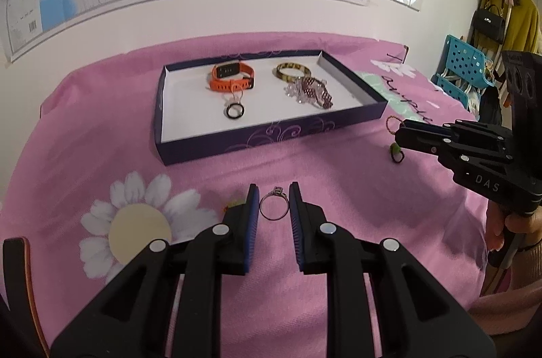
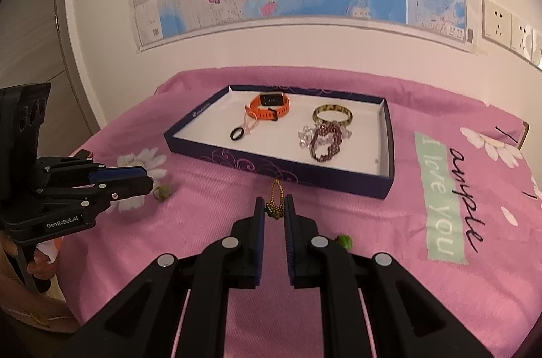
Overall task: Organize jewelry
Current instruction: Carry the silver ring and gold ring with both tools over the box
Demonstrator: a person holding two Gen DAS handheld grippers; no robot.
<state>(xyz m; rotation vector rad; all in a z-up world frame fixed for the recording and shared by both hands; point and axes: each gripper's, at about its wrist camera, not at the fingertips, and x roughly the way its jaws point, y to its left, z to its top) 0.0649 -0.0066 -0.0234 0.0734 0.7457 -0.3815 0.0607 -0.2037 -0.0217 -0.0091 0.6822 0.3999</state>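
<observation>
My left gripper [image 1: 273,200] is open, its fingers on either side of a silver ring [image 1: 273,205] lying on the pink cloth. My right gripper [image 2: 274,206] is open around a small beaded gold-and-green earring [image 2: 275,201] on the cloth; whether the pads touch it I cannot tell. A shallow purple box [image 1: 257,138] with a white floor holds an orange watch [image 1: 231,76], a black ring [image 1: 234,111], a yellow-black bangle [image 1: 293,71] and a dark red beaded bracelet [image 1: 313,90]. The box also shows in the right wrist view [image 2: 277,170].
A green bead earring [image 2: 345,241] lies right of my right gripper, another green one [image 2: 162,192] near the left gripper [image 2: 135,180]. The right gripper [image 1: 423,138] shows at right in the left wrist view. A map hangs on the wall behind. A blue basket [image 1: 460,66] stands far right.
</observation>
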